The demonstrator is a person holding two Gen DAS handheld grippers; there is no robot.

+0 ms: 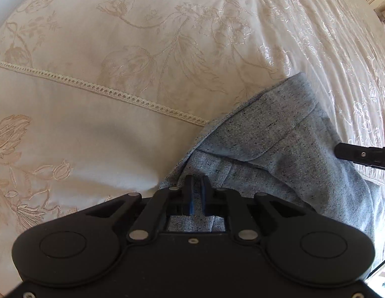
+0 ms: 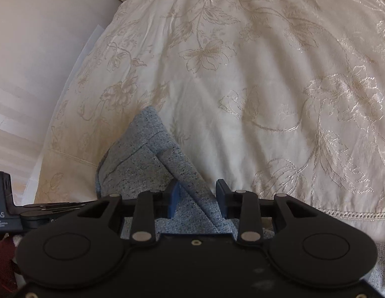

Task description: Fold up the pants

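Note:
The grey-blue speckled pants (image 1: 279,149) lie folded and bunched on a cream embroidered bedspread (image 1: 117,37). My left gripper (image 1: 197,181) points down at their near left corner. Its jaws stand a narrow gap apart with cloth showing in the gap; I cannot tell whether the pads press on it. A black finger of the right gripper (image 1: 361,155) reaches in from the right edge. In the right wrist view, my right gripper (image 2: 197,186) stands open over a raised fold of the pants (image 2: 142,154), its blue pads clear of the cloth on both sides.
The bedspread (image 2: 267,74) stretches far ahead and to the right, with a lace trim (image 1: 105,90) crossing it. The bed's edge and pale floor (image 2: 30,49) lie to the left in the right wrist view. The left gripper's body (image 2: 8,213) shows at the lower left.

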